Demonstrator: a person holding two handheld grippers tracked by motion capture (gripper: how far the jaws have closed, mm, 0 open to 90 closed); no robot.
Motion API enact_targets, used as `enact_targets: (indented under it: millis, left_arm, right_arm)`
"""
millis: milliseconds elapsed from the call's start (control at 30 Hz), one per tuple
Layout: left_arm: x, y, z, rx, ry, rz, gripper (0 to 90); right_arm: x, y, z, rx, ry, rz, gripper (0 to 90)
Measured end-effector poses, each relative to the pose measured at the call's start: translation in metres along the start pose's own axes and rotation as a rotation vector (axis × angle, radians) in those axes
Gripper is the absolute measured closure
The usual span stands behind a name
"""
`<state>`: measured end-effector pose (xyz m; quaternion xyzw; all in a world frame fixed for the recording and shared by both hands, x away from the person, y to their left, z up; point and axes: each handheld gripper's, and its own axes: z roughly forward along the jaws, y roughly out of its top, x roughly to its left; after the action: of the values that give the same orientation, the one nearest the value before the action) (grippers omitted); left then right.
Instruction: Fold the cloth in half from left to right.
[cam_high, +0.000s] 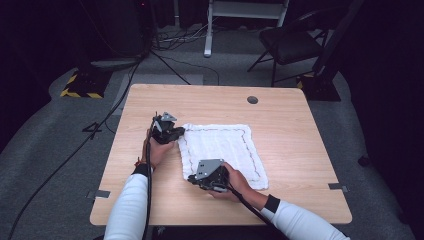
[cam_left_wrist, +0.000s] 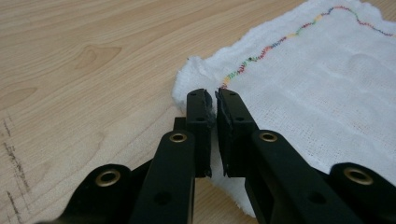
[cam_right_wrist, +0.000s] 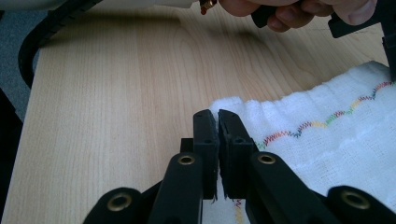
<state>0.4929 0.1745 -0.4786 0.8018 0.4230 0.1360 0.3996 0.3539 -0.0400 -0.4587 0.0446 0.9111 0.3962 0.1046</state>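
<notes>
On the wooden table (cam_high: 290, 135), the left gripper (cam_high: 172, 131) sits with jaws nearly closed at the white cloth's (cam_high: 220, 147) far-left corner, seemingly pinching it, while the right gripper (cam_high: 192, 178) does likewise at the near-left corner, a chair (cam_high: 290, 42) standing beyond.

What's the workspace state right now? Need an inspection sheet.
Surface: light wooden table, grommet hole near the far edge.
Job's things: white cloth with multicolour stitched border, lying flat.
Clutter: nothing seen.
Grippers: left claw closed at the cloth's far-left corner; right claw closed at the near-left corner; whether fabric is pinched, cannot tell.
Cables: one trails from each gripper along the forearms; more run across the floor.
Surroundings: grey carpet, folding chair, white stand leg, hazard-striped base.
</notes>
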Motion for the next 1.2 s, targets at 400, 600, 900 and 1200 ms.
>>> enact_targets:
  millis: [400,600,900,1200]
  left_arm:
    - [-0.017,0.026,0.004,-0.044,0.006,0.031,84.5]
    - [-0.032,0.039,0.011,-0.047,0.003,0.064,86.2]
    - [-0.047,0.054,0.023,-0.037,-0.027,0.105,89.4]
    - [-0.063,0.070,0.034,-0.037,-0.033,0.150,89.6]
  right_arm:
    - [-0.014,-0.004,-0.032,-0.042,-0.068,0.042,86.9]
    - [-0.016,-0.013,-0.047,-0.049,-0.088,0.060,86.9]
    - [-0.023,-0.034,-0.077,-0.058,-0.129,0.113,87.0]
    - [-0.028,-0.052,-0.098,-0.061,-0.170,0.157,87.0]
